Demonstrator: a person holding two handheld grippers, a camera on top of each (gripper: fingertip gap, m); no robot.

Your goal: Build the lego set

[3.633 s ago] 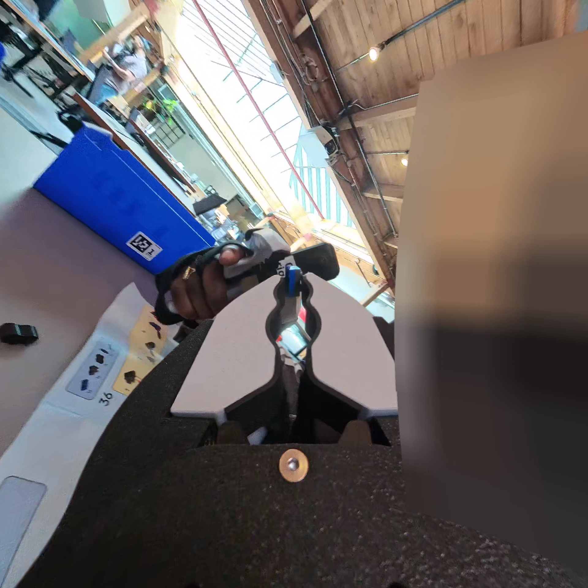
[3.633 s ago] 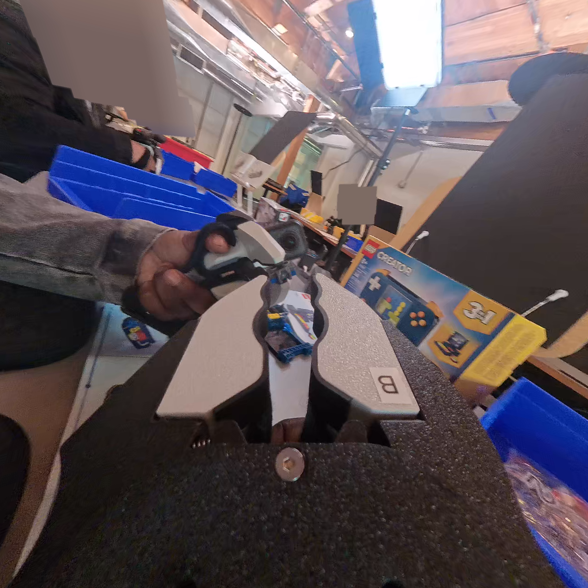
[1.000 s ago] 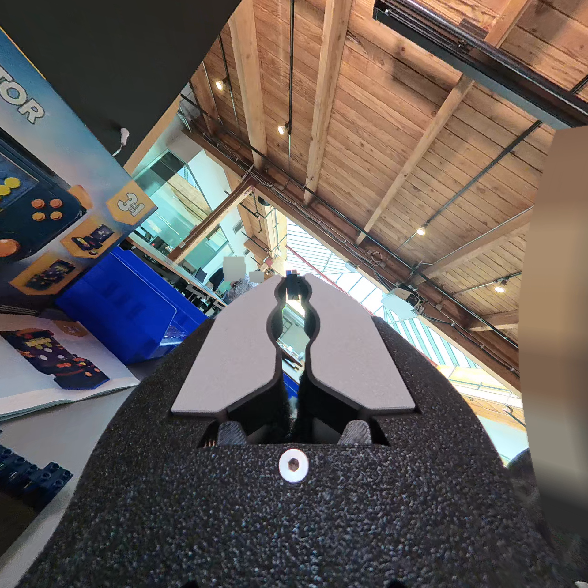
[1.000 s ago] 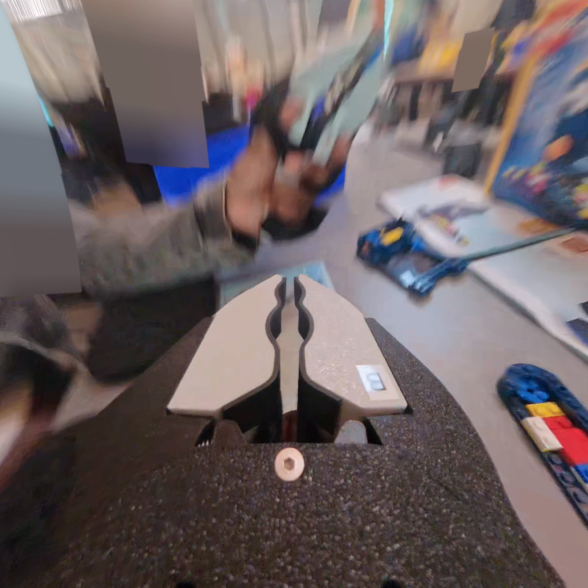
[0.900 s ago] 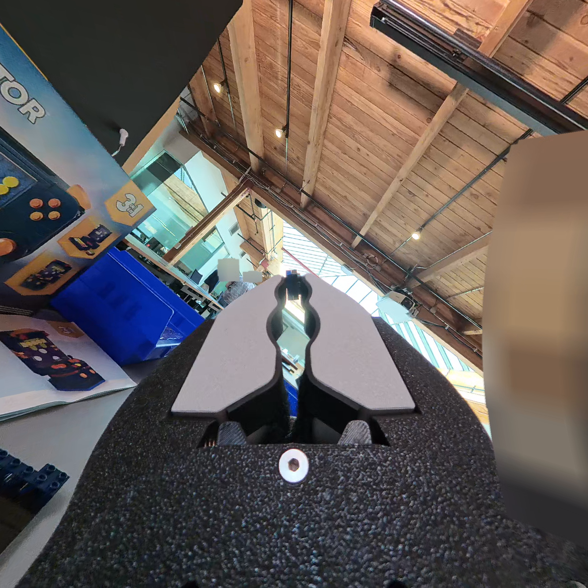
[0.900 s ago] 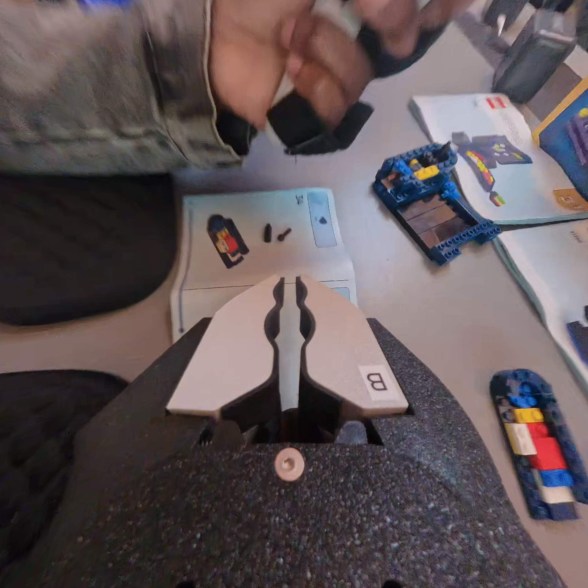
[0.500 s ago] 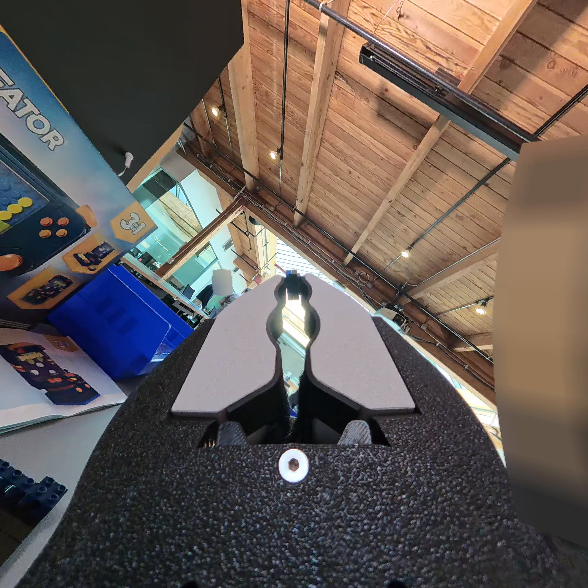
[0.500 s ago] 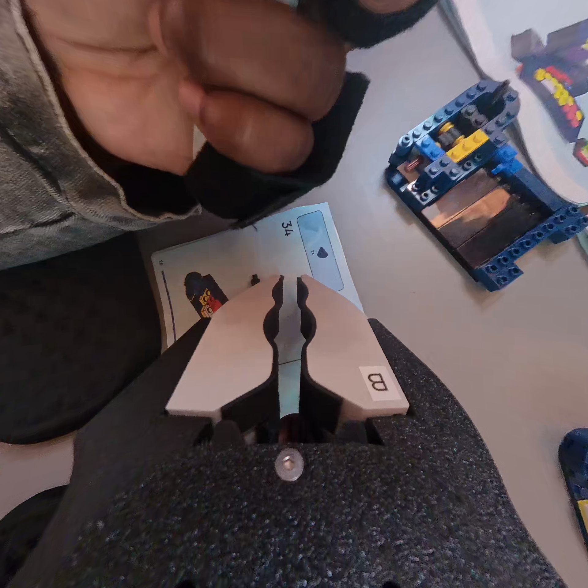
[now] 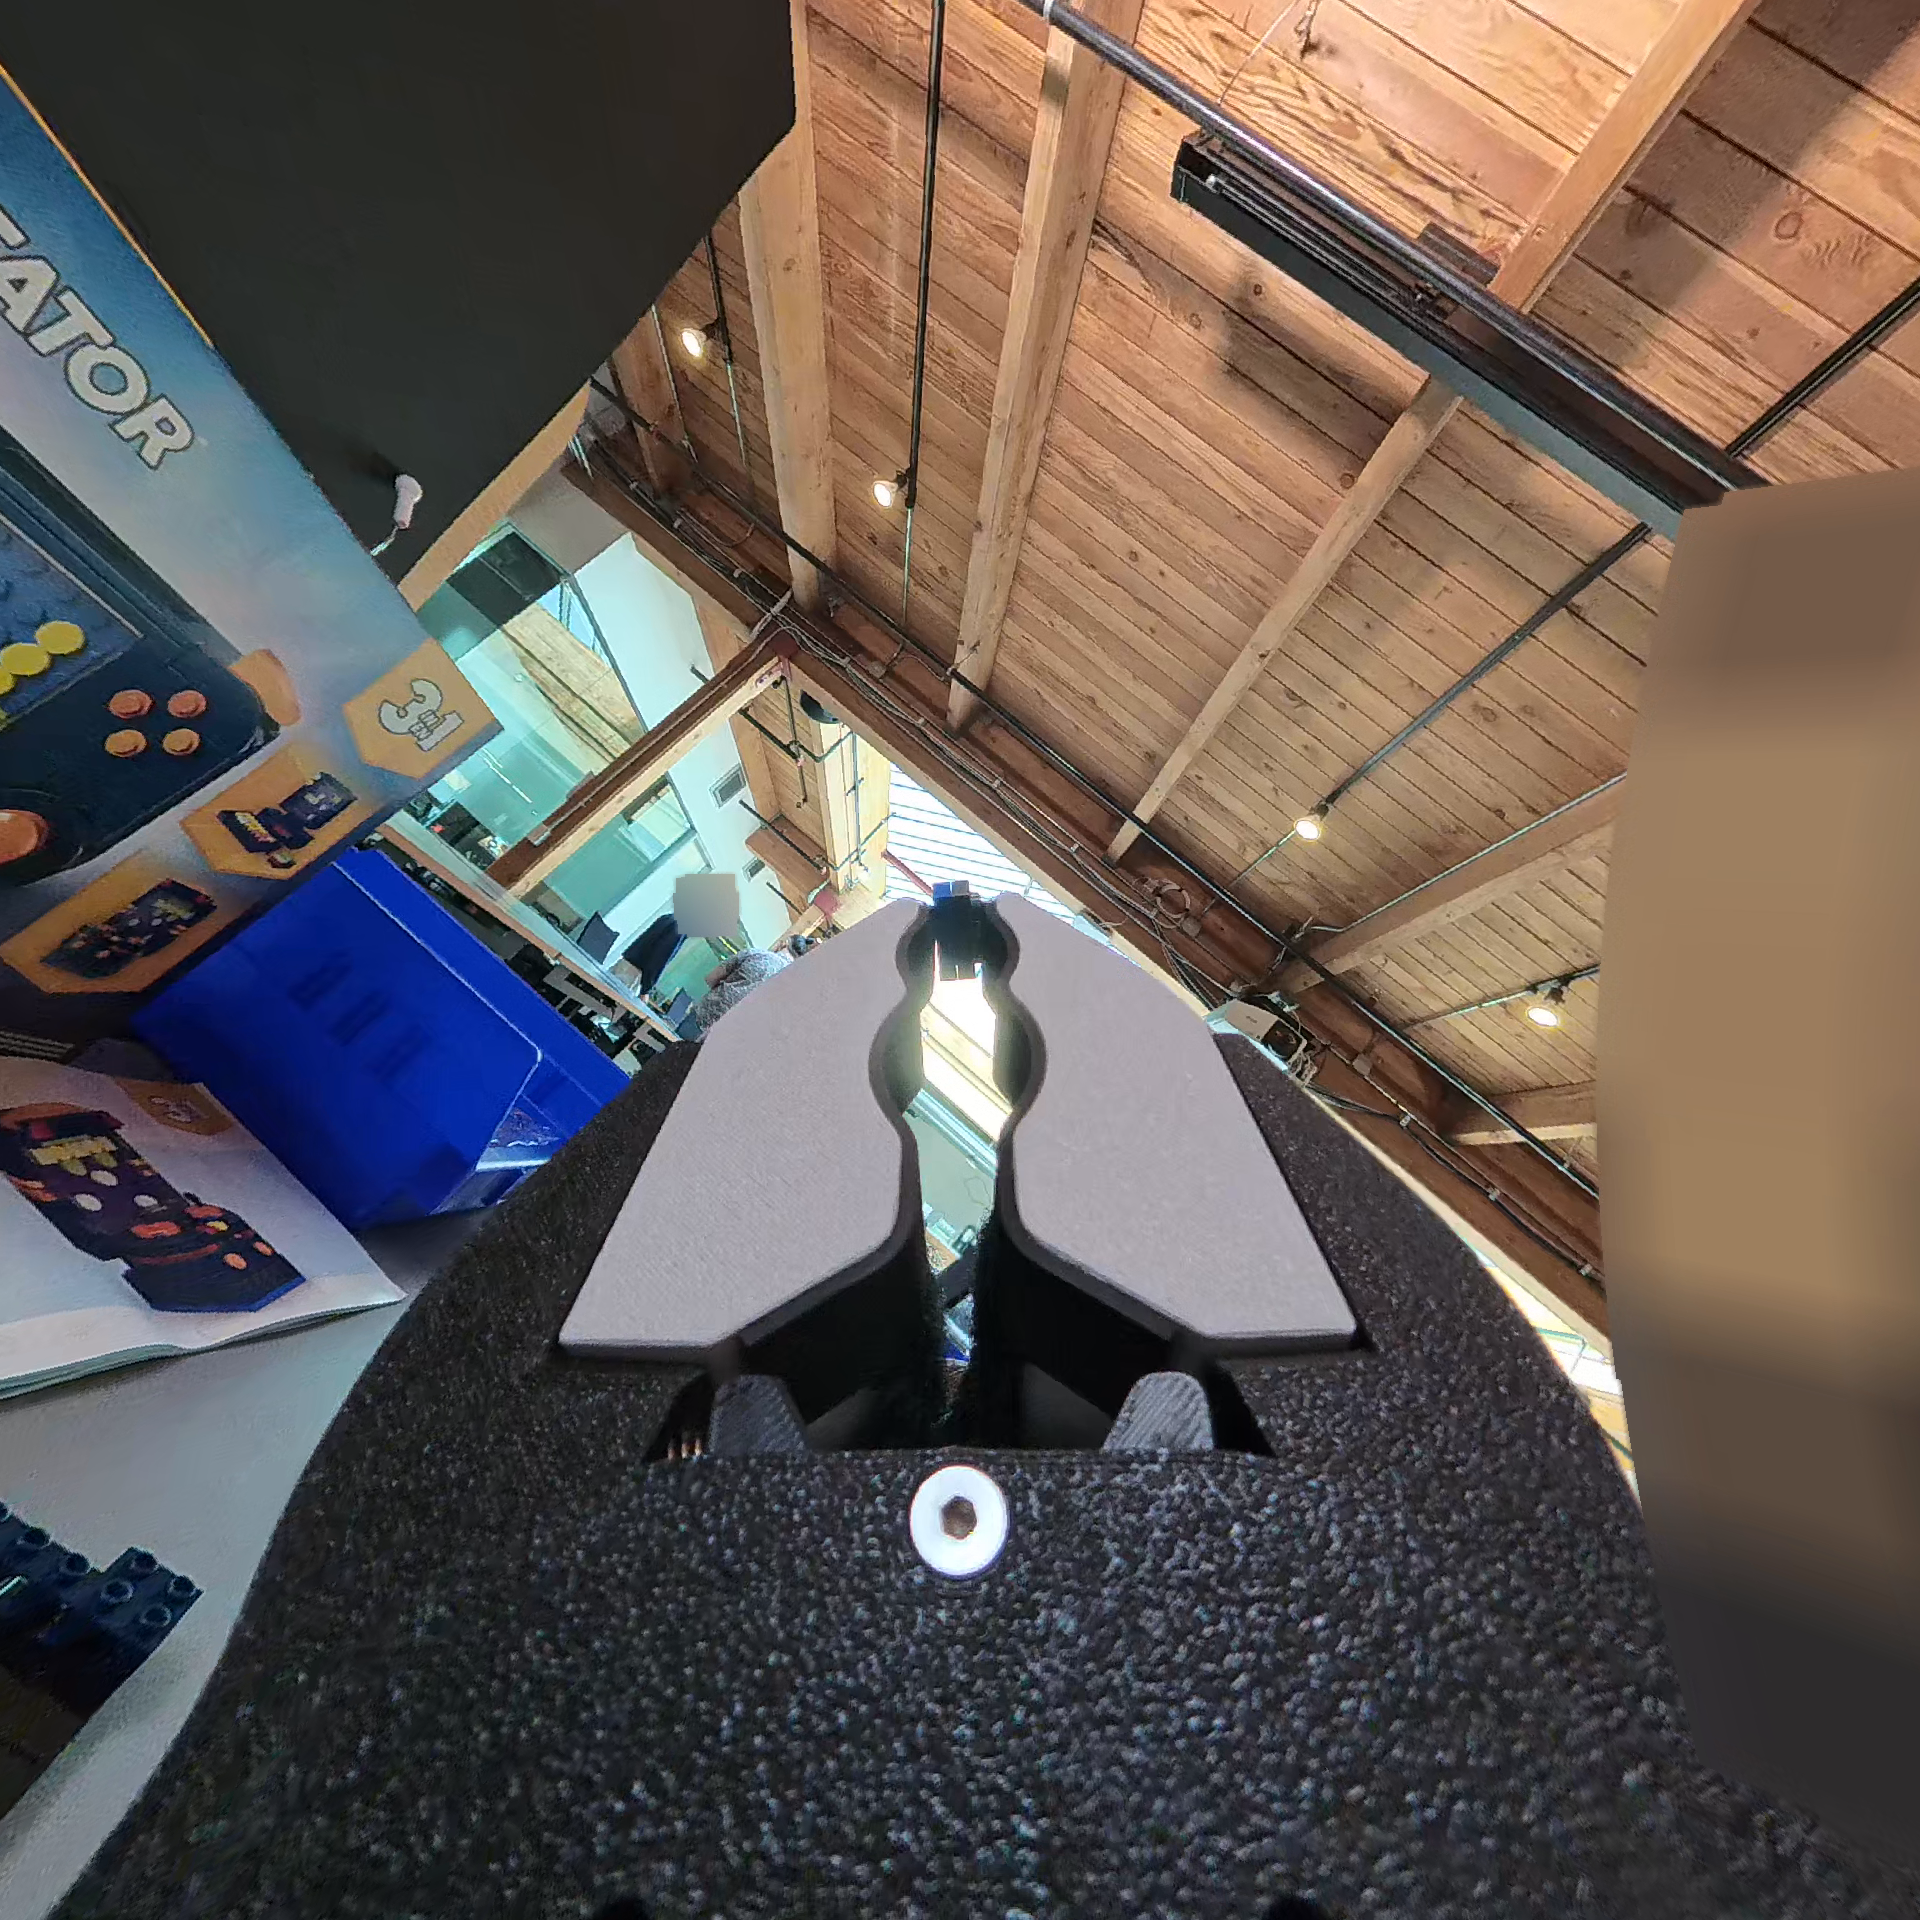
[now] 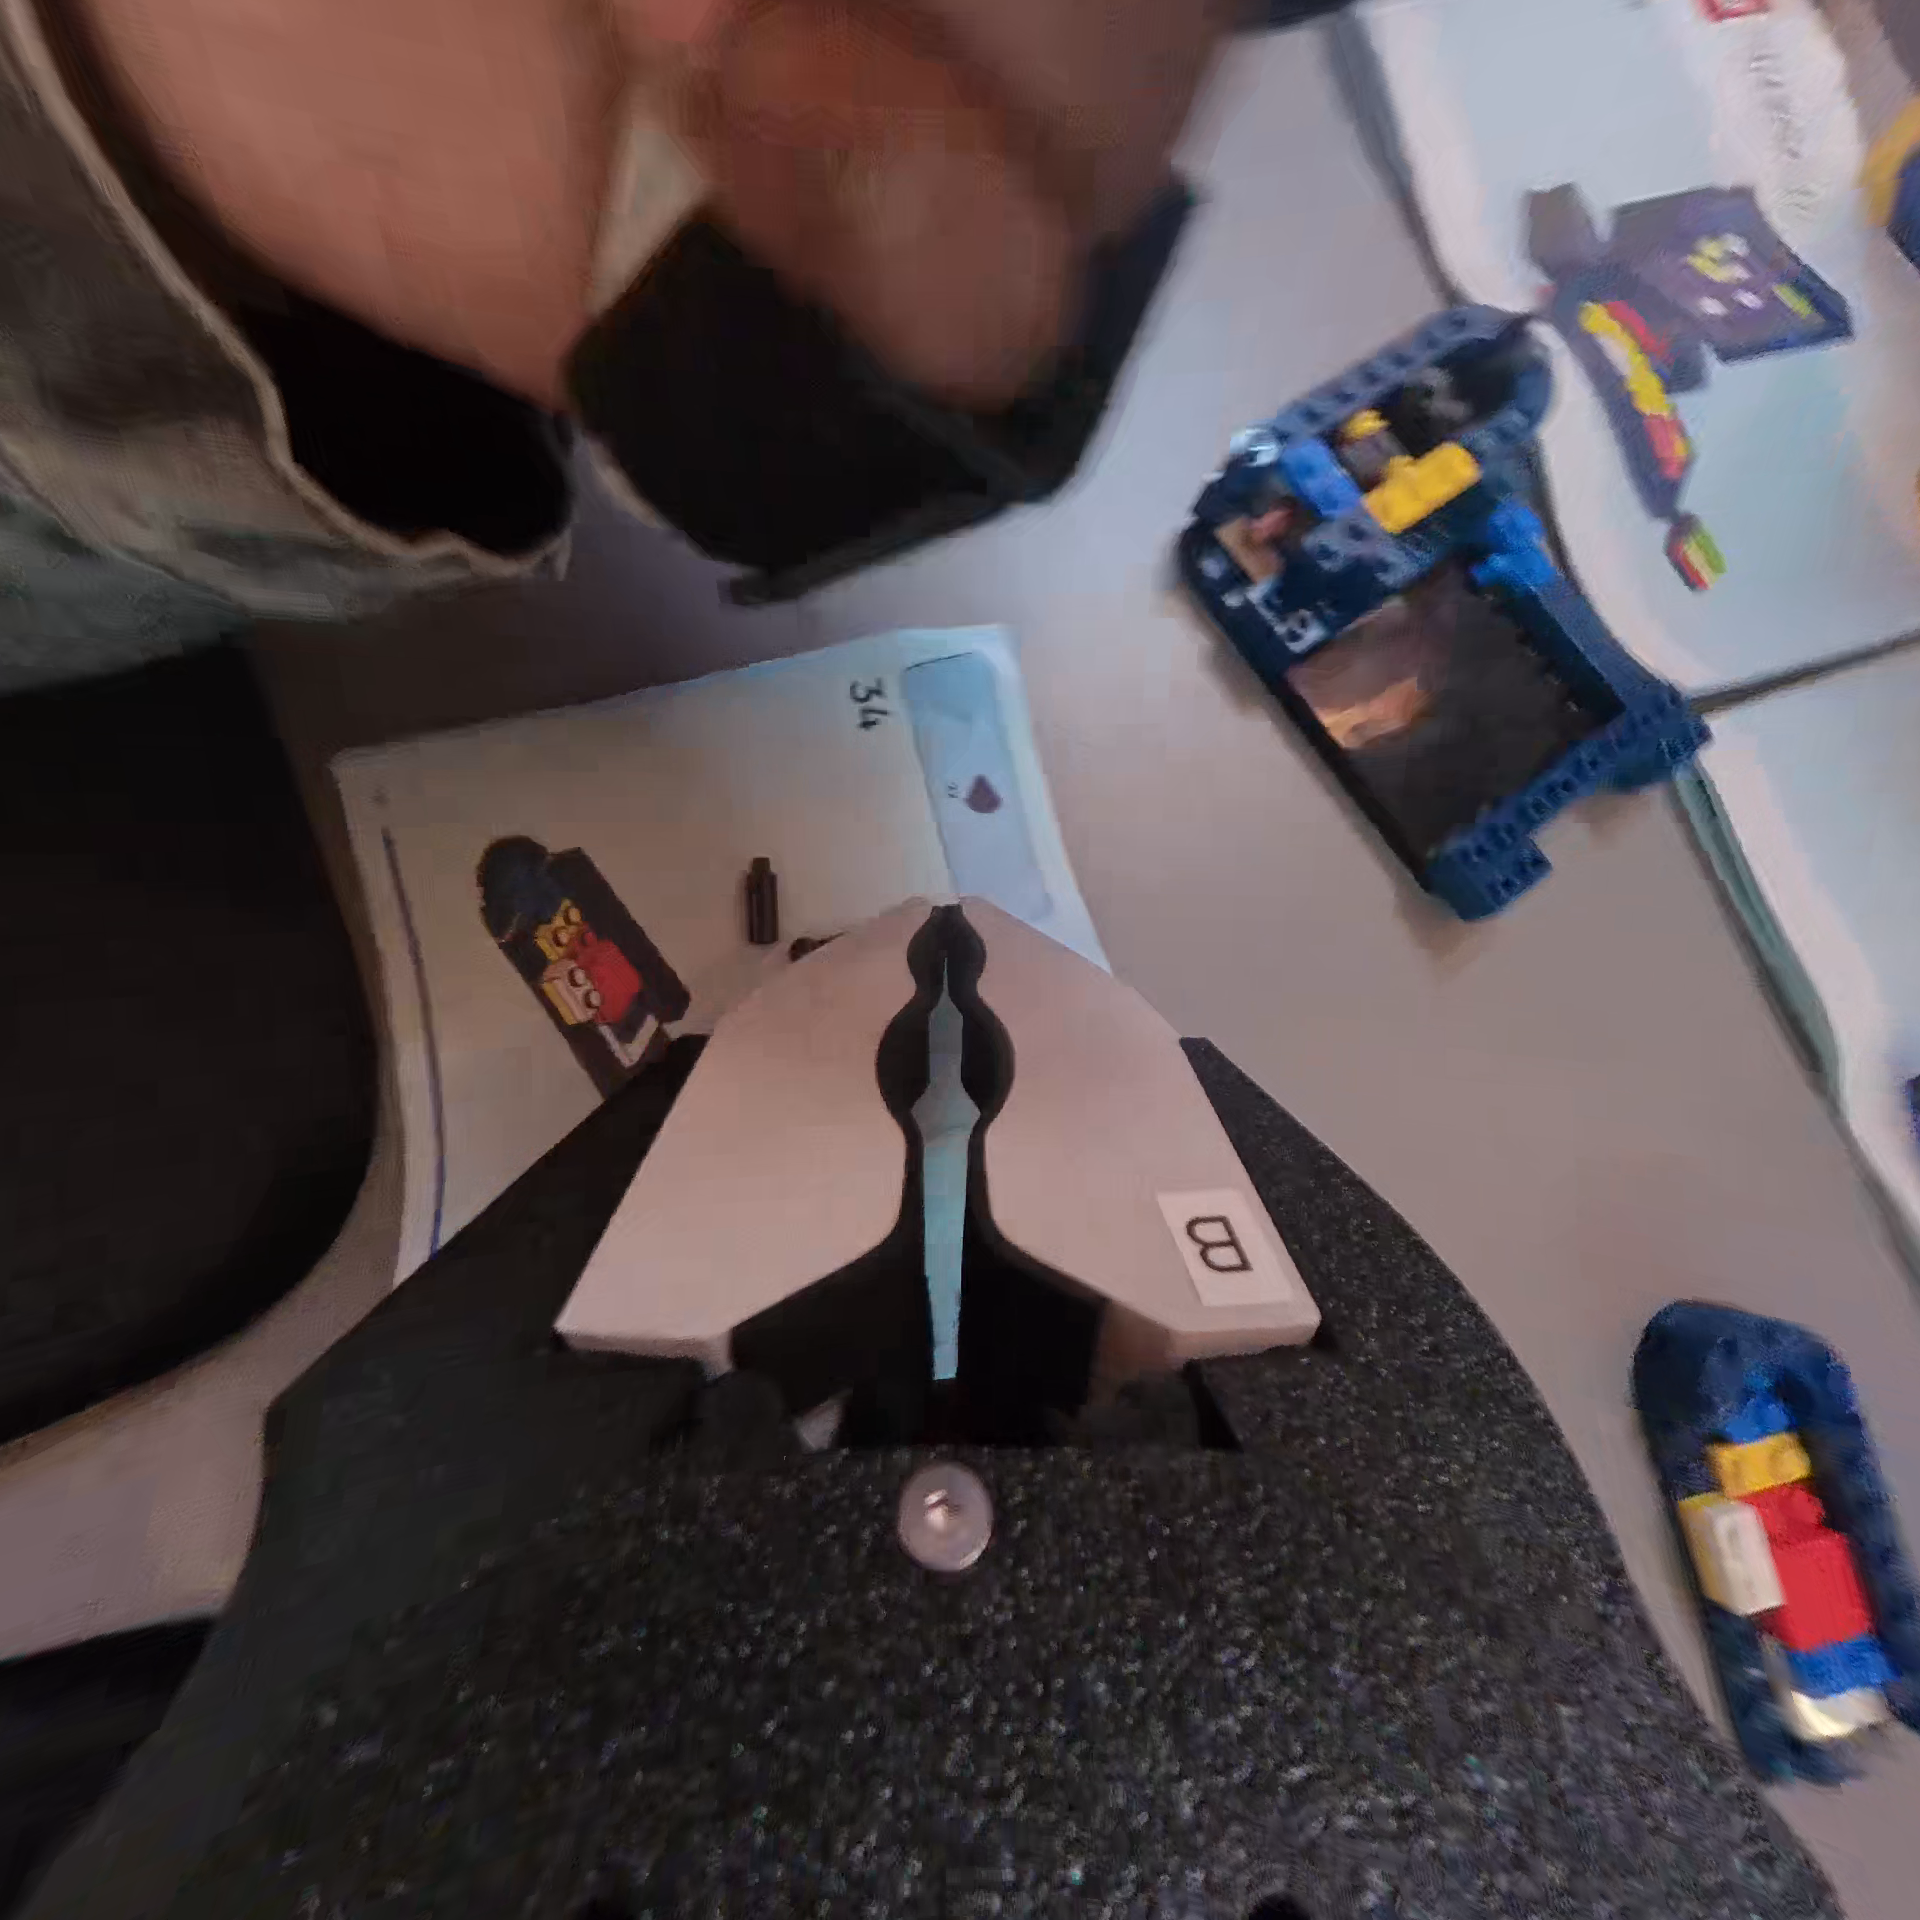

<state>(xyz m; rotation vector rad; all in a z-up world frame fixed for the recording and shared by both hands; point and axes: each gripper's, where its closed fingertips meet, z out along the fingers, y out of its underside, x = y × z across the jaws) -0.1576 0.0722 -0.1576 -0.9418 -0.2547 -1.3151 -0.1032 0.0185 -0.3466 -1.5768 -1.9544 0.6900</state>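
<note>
My left gripper points up toward the wooden ceiling and is shut on a small dark brick piece with a blue top, pinched at the very fingertips. My right gripper points down at an open instruction booklet on the table, and its fingertips are closed together. A small black peg lies on the booklet just left of the tips. A second small black piece sits at the edge of the left finger, partly hidden by it. A person's hand with a black strap hangs above the booklet.
A blue brick frame build lies to the right of the booklet, and a small dark blue build with coloured bricks lies at the lower right. In the left wrist view there are a toy set box, a blue bin and a booklet. My hands' fingertips stand some 20 centimetres from each other.
My right gripper swung down over the booklet and its jaws went from a narrow gap to fully shut. My left gripper kept its hold on the small piece and tilted slightly.
</note>
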